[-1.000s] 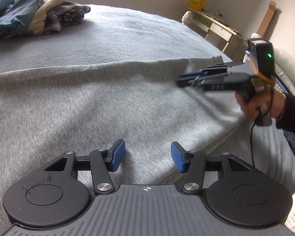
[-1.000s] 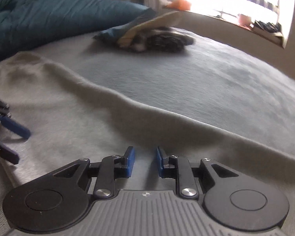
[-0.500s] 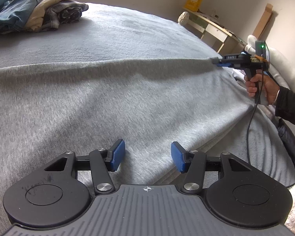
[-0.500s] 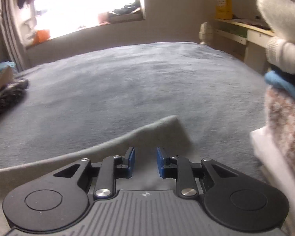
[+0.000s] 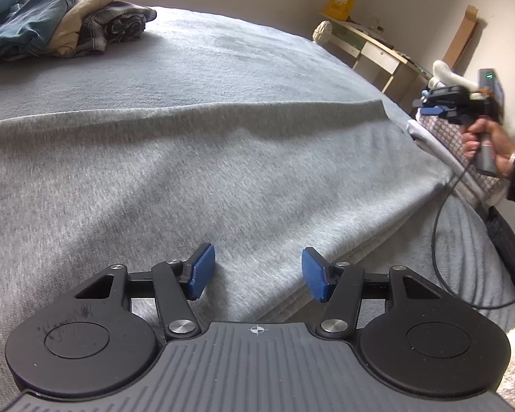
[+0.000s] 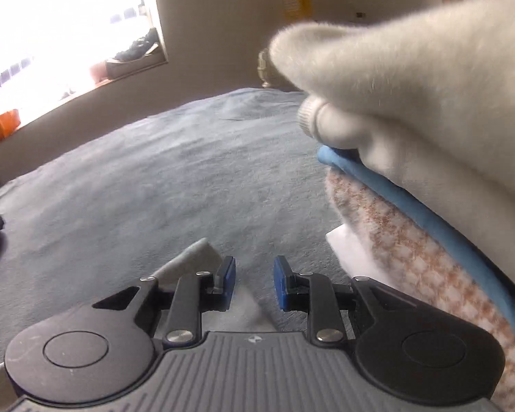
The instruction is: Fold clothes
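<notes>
A grey sweatshirt-like garment [image 5: 223, 171] lies spread and doubled over on the bed, its far edge ending in a corner at the right. My left gripper [image 5: 257, 273] hovers over its near part with its jaws opening; nothing is pinched between the blue pads. My right gripper [image 5: 425, 107], held by a hand [image 5: 487, 140], floats beyond that corner, clear of the cloth. In the right wrist view the right gripper [image 6: 254, 283] shows a narrow bare gap between its pads, with the garment's corner [image 6: 192, 261] just to its left.
A stack of folded clothes [image 6: 412, 240] in white, blue and checked cloth stands close on the right. A loose pile of jeans and shirts [image 5: 68, 31] lies at the far left of the grey bed cover [image 5: 223, 61]. A desk [image 5: 370, 48] stands past the bed.
The right gripper has swung away from the garment's far edge to the right, up beside the folded stack, rolling as it went. The left gripper kept still and its pads stand slightly wider.
</notes>
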